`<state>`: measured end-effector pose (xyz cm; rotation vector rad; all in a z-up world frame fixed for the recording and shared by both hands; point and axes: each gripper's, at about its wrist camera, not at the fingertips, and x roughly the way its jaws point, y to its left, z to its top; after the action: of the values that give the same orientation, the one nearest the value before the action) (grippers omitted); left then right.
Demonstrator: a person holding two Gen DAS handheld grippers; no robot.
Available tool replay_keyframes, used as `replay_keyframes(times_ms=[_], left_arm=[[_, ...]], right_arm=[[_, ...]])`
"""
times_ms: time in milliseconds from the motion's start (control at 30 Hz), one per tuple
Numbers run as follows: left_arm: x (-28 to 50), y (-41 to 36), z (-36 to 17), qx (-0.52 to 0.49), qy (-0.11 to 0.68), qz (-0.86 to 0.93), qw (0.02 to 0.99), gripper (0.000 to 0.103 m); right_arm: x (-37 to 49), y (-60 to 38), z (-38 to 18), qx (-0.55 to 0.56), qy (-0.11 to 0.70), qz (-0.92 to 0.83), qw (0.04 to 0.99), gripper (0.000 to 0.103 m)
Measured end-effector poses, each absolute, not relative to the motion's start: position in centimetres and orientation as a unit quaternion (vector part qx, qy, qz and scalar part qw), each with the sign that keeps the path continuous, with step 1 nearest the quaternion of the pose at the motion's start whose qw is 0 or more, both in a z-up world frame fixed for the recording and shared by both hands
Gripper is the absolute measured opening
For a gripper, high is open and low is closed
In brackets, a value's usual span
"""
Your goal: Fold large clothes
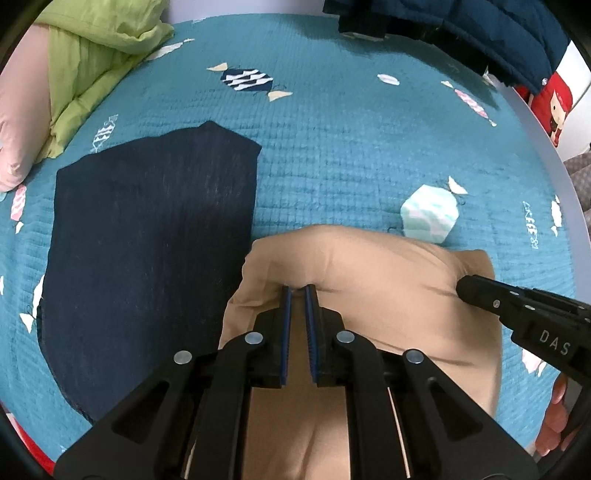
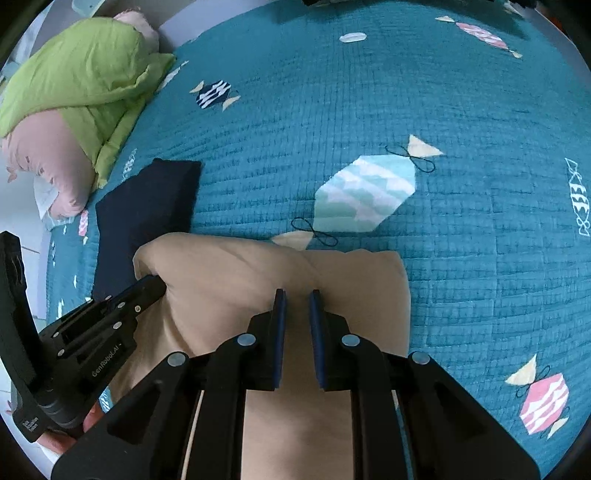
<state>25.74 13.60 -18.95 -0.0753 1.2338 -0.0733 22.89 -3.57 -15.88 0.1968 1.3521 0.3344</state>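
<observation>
Grippers are folding tan cloth on the bed.
Left gripper (image 1: 298, 291) and right gripper (image 2: 297, 295) are each pinching the tan garment's (image 1: 388, 266) far edge, keeping the fold straight, right of the folded navy garment (image 1: 147, 240).

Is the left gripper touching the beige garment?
Touching. In the left wrist view, the left gripper is pinching a raised fold of the beige garment between its fingertips.

The tan cloth garment (image 1: 369, 266) runs under both black grippers and off the lower edge. The folded navy garment (image 2: 147, 206) is partly hidden behind it. Dark blue clothing (image 1: 498, 33) is cut by the top edge, its kind unclear.
</observation>
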Motion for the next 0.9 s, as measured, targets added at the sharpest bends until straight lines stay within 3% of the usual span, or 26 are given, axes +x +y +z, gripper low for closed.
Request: replay_keyframes(times_ms=[200, 467, 567, 700, 900], left_arm=[[25.1, 15.1, -18.8, -0.044, 0.589, -0.024, 0.806, 0.006], [24.5, 13.9, -10.8, -0.051, 0.527, -0.084, 0.844, 0.007], [26.9, 12.3, -13.4, -0.027, 0.561, -0.067, 0.825, 0.007], [29.1, 12.7, -20.8, -0.024, 0.617, -0.039, 0.786, 0.006], [29.5, 14.7, -21.2, -0.053, 0.604, -0.039, 0.794, 0.006]], right_arm=[[23.1, -3.3, -15.7, 0.075, 0.625, 0.156, 0.762, 0.011], [22.1, -3.8, -10.7, 0.094, 0.581, 0.184, 0.788, 0.013], [22.4, -2.5, -12.0, 0.086, 0.599, 0.19, 0.773, 0.013], [23.4, -1.5, -17.1, 0.095, 0.638, 0.193, 0.739, 0.01], [23.8, -0.4, -16.5, 0.078, 0.635, 0.185, 0.746, 0.01]])
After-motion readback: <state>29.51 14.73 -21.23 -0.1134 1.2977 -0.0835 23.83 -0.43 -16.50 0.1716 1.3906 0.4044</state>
